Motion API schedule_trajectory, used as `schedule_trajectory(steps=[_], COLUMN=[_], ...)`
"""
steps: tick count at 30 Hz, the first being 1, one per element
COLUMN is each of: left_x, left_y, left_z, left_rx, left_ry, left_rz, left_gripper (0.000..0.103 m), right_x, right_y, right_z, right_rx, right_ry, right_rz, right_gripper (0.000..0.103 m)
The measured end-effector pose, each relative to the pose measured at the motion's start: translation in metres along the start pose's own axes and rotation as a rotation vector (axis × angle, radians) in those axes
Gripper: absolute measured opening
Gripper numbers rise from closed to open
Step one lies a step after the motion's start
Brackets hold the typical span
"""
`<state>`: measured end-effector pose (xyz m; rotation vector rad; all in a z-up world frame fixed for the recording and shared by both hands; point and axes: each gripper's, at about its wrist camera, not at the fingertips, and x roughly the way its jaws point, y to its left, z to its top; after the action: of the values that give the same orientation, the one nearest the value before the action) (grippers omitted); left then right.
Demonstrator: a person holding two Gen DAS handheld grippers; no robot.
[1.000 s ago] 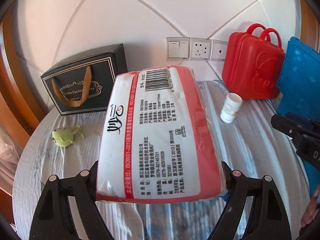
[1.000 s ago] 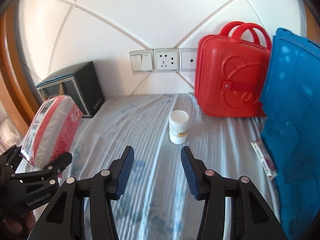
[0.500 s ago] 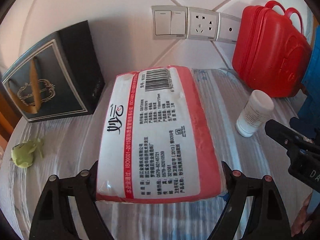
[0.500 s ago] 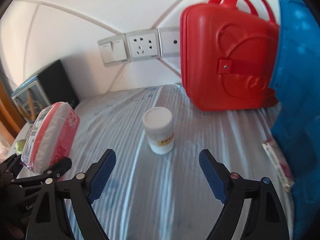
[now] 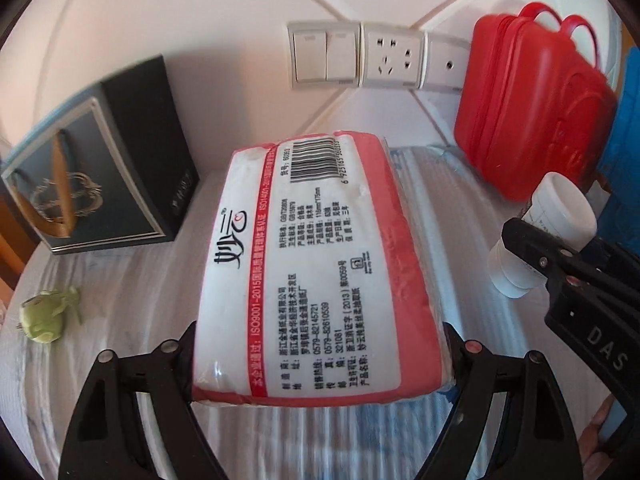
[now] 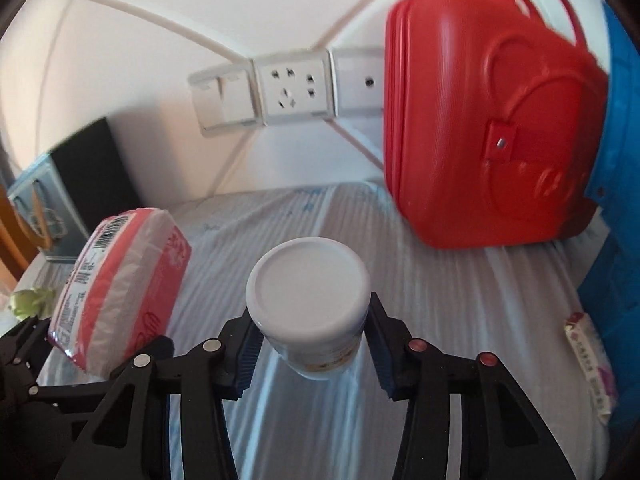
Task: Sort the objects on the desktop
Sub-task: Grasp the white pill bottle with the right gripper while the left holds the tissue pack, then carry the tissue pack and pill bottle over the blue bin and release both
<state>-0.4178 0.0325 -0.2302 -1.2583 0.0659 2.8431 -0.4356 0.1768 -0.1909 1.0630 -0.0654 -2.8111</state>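
A red-and-white tissue pack [image 5: 312,264] fills the middle of the left wrist view, and my left gripper [image 5: 320,360] is shut on its near end, holding it over the striped cloth. The right wrist view shows the same tissue pack [image 6: 120,292] at the left. A white jar [image 6: 308,284] with a flat white lid stands between the blue pads [image 6: 246,348] of my right gripper [image 6: 312,348]. Its jaws are closing, and the pads lie against the jar's sides. In the left wrist view the white jar [image 5: 560,208] shows at the right, behind a right-gripper finger [image 5: 560,264].
A black gift box [image 5: 100,176] stands at the back left, and a red carry case [image 6: 492,140] at the back right against the wall. A blue crate [image 6: 620,200] is at the far right with a small packet [image 6: 588,364] beside it. A green frog toy [image 5: 44,316] lies at the left.
Both grippers came forward and down toward the wall. The right jaws spread wide, then closed round the white jar, which stood ahead of them before. The left still holds the tissue pack.
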Motion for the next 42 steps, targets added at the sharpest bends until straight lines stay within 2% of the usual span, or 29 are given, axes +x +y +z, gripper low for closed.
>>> schedule_trajectory(steps=[5, 10, 17, 23, 27, 31, 34, 36, 41, 42], left_x=[-0.070, -0.163, -0.274, -0.350, -0.382, -0.411, -0.428, -0.432, -0.427, -0.428], left_y=[-0.005, -0.023, -0.068, -0.135, -0.207, -0.275, -0.323, -0.352, -0.392, -0.394], left_z=[-0.003, -0.009, -0.017, -0.023, -0.020, -0.024, -0.033, -0.040, -0.053, -0.054], left_rx=[0.013, 0.048, 0.094, 0.157, 0.204, 0.250, 0.282, 0.307, 0.342, 0.326], left_ry=[-0.058, -0.156, -0.262, -0.345, -0.365, -0.399, -0.407, -0.384, -0.314, -0.304], left_rz=[0.012, -0.007, -0.099, -0.216, -0.319, -0.385, -0.424, -0.450, -0.480, -0.490], left_gripper=[0.084, 0.084, 0.084, 0.084, 0.084, 0.084, 0.084, 0.084, 0.086, 0.087], right_x=[-0.076, -0.172, -0.306, -0.415, -0.465, -0.509, -0.530, -0.536, -0.543, -0.545], right_y=[0.018, 0.032, 0.019, -0.030, -0.079, -0.142, -0.188, -0.213, -0.261, -0.268], right_z=[0.006, 0.006, -0.006, -0.021, -0.027, -0.032, -0.042, -0.050, -0.062, -0.065], right_rx=[-0.005, -0.012, 0.004, 0.051, 0.078, 0.131, 0.158, 0.179, 0.231, 0.241], right_ry=[-0.071, -0.154, -0.282, -0.391, -0.427, -0.461, -0.448, -0.424, -0.362, -0.356], right_rz=[0.018, 0.025, -0.035, -0.143, -0.230, -0.297, -0.345, -0.361, -0.399, -0.408], right_gripper=[0.047, 0.047, 0.047, 0.046, 0.046, 0.046, 0.046, 0.046, 0.046, 0.053])
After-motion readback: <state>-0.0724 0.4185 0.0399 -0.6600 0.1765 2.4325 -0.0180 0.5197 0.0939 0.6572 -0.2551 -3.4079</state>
